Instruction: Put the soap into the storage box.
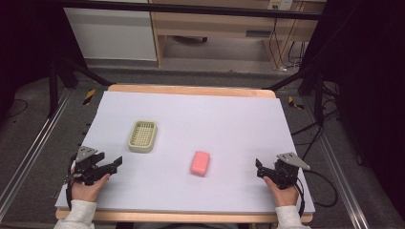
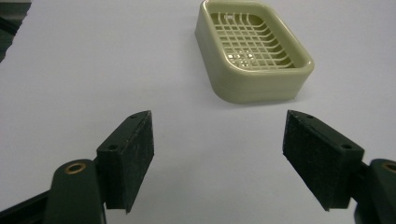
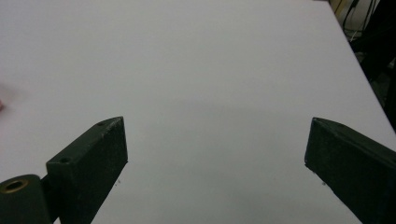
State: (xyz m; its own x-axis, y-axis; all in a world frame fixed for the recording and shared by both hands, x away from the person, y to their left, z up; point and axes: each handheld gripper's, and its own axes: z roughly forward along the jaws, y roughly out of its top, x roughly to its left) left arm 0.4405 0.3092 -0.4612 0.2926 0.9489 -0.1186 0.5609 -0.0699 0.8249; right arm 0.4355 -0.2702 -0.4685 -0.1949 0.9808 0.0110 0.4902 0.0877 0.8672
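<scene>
High view, unmarked pink soap point(image 1: 200, 163), plain soap dish point(image 1: 143, 136)

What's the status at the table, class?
Left claw open, facing soap dish. Right claw open, empty. Pink soap untouched between them. Nothing in the way.

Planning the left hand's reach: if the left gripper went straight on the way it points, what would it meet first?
Probably the soap dish: it lies ahead of the open left gripper, slightly right of centre, with bare table between.
</scene>
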